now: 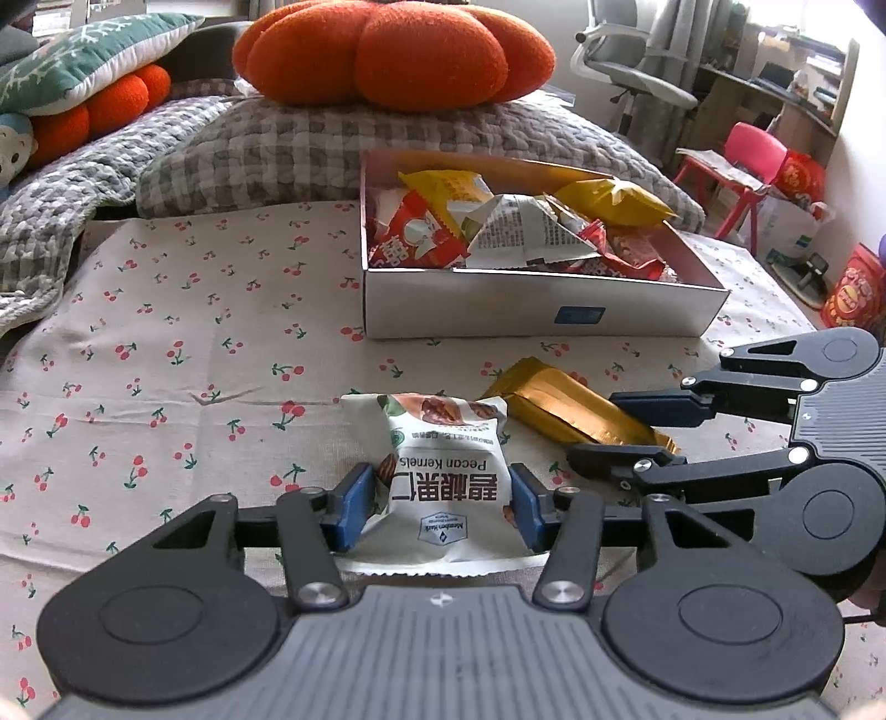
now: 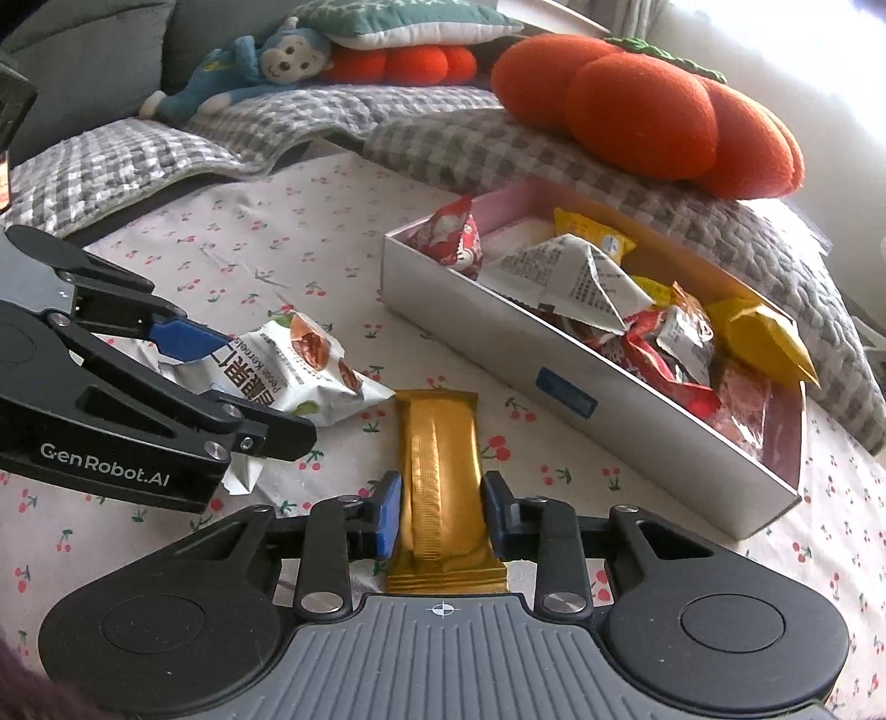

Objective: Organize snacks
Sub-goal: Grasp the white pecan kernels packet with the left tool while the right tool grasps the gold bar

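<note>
Though clamped, gold bar (image 2: pixel 440 476) lengthwise boxward.

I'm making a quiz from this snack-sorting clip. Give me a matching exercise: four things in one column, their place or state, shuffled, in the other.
Things:
1. pecan kernels packet
2. gold bar
3. white box
4. orange pumpkin cushion

Places:
A. on the checked blanket
B. between the right gripper's pads
C. on the cherry-print cloth, full of snacks
D. between the left gripper's pads

Pairs: 1-D, 2-B, 3-C, 4-A
</note>
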Motion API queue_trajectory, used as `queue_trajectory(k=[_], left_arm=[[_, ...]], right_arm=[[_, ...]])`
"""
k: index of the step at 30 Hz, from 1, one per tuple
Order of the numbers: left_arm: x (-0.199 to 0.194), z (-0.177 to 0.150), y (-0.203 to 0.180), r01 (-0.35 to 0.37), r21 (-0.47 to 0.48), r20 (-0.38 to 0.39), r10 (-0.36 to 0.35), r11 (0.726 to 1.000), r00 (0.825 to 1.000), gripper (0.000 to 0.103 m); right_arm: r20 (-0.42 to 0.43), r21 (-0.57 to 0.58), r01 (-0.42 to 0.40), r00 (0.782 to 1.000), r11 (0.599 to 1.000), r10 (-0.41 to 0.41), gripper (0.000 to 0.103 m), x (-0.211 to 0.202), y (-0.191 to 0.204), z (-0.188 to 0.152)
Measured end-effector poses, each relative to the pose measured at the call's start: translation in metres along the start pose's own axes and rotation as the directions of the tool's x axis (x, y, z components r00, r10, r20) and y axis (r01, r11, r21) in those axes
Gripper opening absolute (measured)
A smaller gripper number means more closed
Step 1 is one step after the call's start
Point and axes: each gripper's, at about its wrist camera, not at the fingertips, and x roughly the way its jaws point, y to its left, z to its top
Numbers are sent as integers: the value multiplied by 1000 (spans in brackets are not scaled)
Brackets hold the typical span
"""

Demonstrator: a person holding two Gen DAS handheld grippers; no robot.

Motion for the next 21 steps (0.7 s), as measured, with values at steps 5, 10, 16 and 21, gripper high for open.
queue_trajectory(k=[5,10,16,21], left_arm=[[-3,2,-4,-4,16,8,4,1000,1000,42],[-4,4,-7,19,12,3,-19,1000,1000,39],[-6,4,-13,29,16,1,-29,999,1000,38],[-7,5,-19,41,15,0,-41,999,999,38]], right_arm=[[-10,74,6,1000,997,-5,29,-7,-5,-5],[-27,191,-14,999,981,20,28,-17,-20,-13],[-35,279,-11,999,960,22,28,-32,-39,-25],[-39,321,6,999,947,7,28,-45,-55,-36]])
